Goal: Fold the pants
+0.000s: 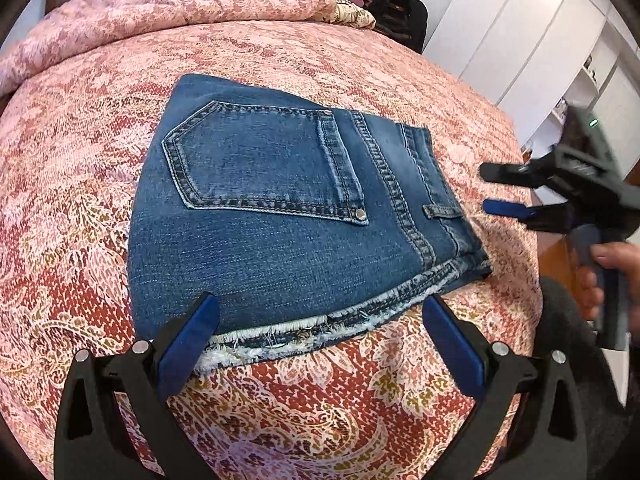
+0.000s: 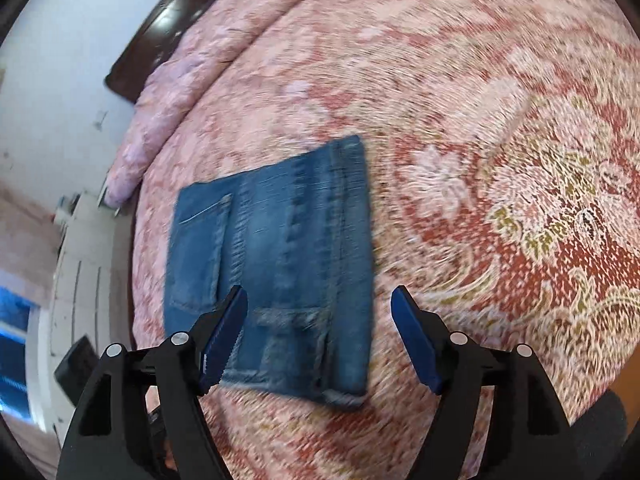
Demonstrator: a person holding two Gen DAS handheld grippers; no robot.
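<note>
The blue jeans (image 1: 288, 216) lie folded into a compact rectangle on the bed, back pocket up, frayed hems along the near edge. My left gripper (image 1: 320, 328) is open and empty, just in front of that frayed edge. My right gripper (image 1: 490, 188) shows at the right in the left wrist view, open, held above the bed beside the waistband end. In the blurred right wrist view the jeans (image 2: 280, 256) lie below my open right gripper (image 2: 320, 320), apart from it.
The bed has a red and pink paisley cover (image 1: 320, 412). A rolled pink quilt (image 1: 160, 4) lies at the head. Dark clothes (image 1: 396, 8) sit at the far bed corner. White wardrobes (image 1: 520, 32) stand to the right.
</note>
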